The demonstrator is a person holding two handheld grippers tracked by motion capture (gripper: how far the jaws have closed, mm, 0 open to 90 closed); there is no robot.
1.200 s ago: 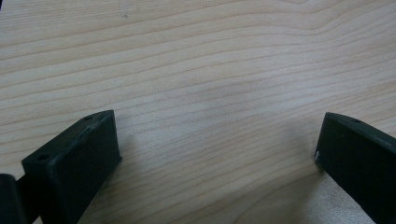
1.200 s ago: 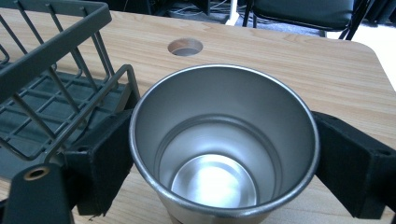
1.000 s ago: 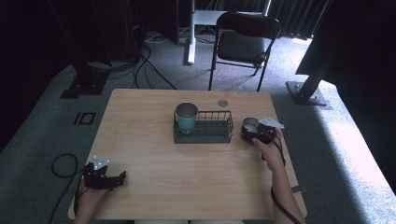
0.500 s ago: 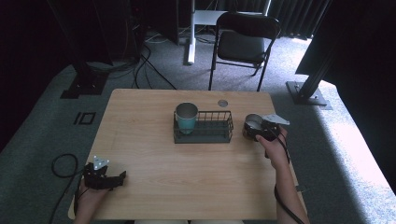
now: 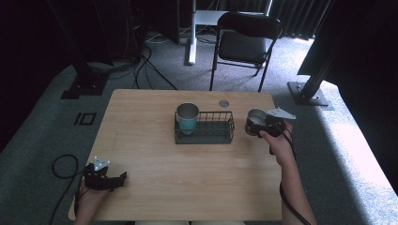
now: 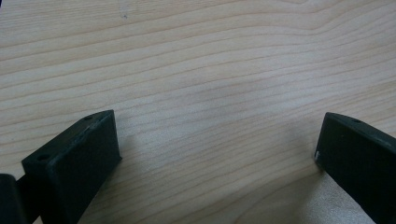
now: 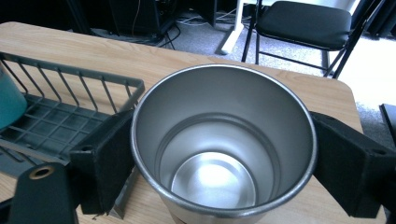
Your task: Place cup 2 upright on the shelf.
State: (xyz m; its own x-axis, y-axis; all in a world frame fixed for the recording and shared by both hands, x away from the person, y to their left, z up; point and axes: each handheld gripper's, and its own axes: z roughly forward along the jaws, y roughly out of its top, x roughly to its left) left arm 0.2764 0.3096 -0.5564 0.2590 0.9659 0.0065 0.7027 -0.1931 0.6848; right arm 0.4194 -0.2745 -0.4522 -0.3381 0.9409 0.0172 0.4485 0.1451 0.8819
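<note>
Resting low at the near left corner of the worktop (image 5: 141, 117), left gripper (image 5: 109, 180) with jaws spread wide over bare wood grain, nothing between them, forearm coming in from the near edge and hand lying flat; best left parked there, well apart from the work. Moving rightward to the middle: black wire basket (image 5: 205, 127) with a teal-sleeved steel tumbler (image 5: 187, 118) standing upright in its left end, right end vacant. Just beside the basket's right end, a bare stainless steel cup (image 5: 256, 122), upright and open-mouthed, clamped by the right gripper (image 7: 219, 154) with one black pad pressed to each side of the wall just under the rim. Likely step: carrying this cup into the free right part of the basket. To do it well: keep the squeeze steady on the smooth metal, hold the cup upright, lift until its base clears the wire rim, travel left over the vacant part, then lower straight down onto the grid floor, staying short of the teal tumbler. Release only once the base sits flat, and open fully before drawing back, lest a pad drag the cup over. Right forearm reaching in from the near right, wrist roughly level, hand wrapped round the gripper body, jaws pointing toward the basket.
</note>
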